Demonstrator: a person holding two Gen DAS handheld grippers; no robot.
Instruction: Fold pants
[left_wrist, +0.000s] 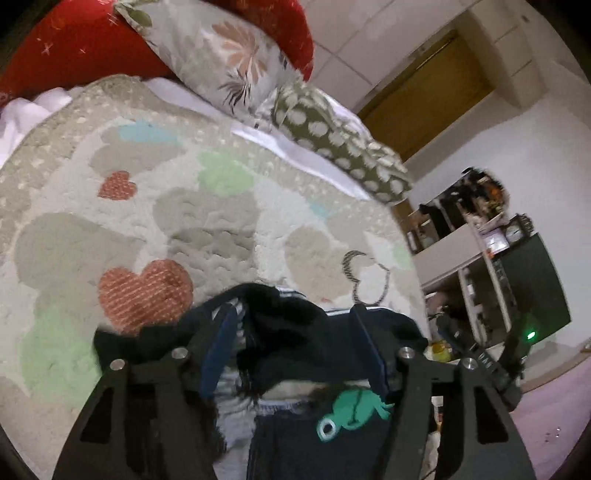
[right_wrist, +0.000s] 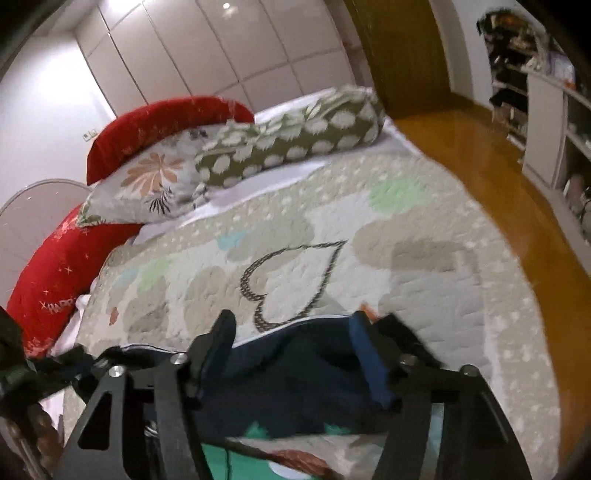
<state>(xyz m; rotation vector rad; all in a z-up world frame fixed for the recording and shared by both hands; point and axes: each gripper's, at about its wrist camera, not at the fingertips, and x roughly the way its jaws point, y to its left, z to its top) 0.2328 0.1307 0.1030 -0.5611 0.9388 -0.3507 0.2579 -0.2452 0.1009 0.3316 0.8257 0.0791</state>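
Dark navy fabric pants (left_wrist: 295, 332) bunched at near edge of heart-patterned quilted bed (left_wrist: 147, 192), under both your claws. Left claw (left_wrist: 291, 325) spread, cloth between fingers. Right claw (right_wrist: 291, 332) spread likewise over pants. Pants' long axis: cannot tell.

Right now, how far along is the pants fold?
Early. Done: the dark pants are on the quilt. In hand: both the left gripper and right gripper have their fingers spread around bunched cloth, though a firm grip isn't clear. Left: no neat fold shows; the pants need flattening and folding.
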